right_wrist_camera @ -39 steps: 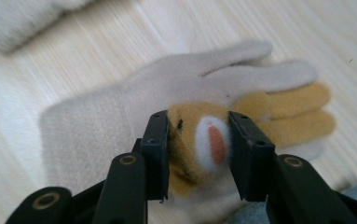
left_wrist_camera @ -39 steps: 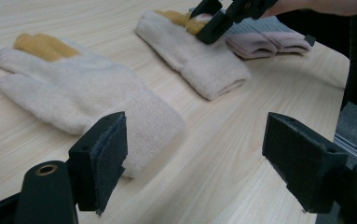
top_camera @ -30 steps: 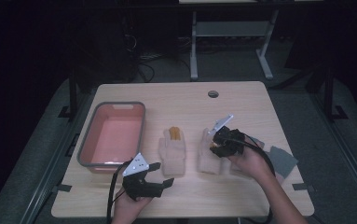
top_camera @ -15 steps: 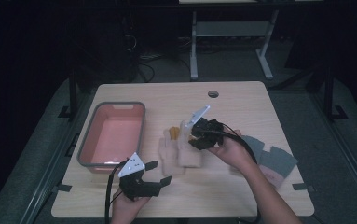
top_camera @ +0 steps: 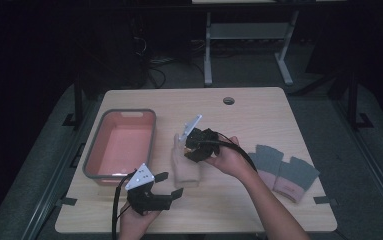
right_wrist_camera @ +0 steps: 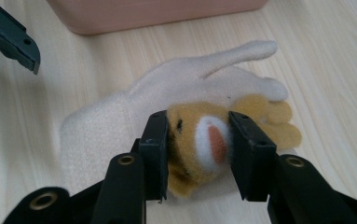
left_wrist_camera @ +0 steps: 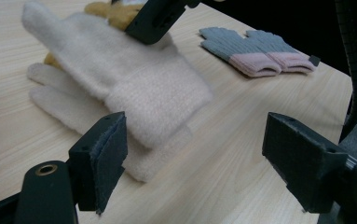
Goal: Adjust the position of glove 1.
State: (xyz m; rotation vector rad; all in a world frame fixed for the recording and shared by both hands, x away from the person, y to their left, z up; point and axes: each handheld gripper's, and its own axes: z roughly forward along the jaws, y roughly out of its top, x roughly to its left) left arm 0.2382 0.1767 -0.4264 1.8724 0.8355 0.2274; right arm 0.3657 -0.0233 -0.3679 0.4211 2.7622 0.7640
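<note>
Dim room, pale wooden table [top_camera: 259,107]. Since a second ago the right gripper [right_wrist_camera: 198,149] has carried its cream glove [right_wrist_camera: 120,126] leftward onto the second cream glove [left_wrist_camera: 73,109], jaws pinching the tan animal patch [right_wrist_camera: 204,140]. Pairing looks nearly done; the left gripper [left_wrist_camera: 192,154] waits spread beside the pink bin [top_camera: 121,145].

High view dim overall, bg nearly black; only the table [top_camera: 259,115] lit, from above, soft shadows, no glare, slightly grainy. Both gripper views brighter, even light. Left gripper view: cream glove [left_wrist_camera: 120,79] motion-blurred/soft, near jaws sharp. Right gripper view: sharp centre, jaws' bases soft at the bottom edge.
</note>
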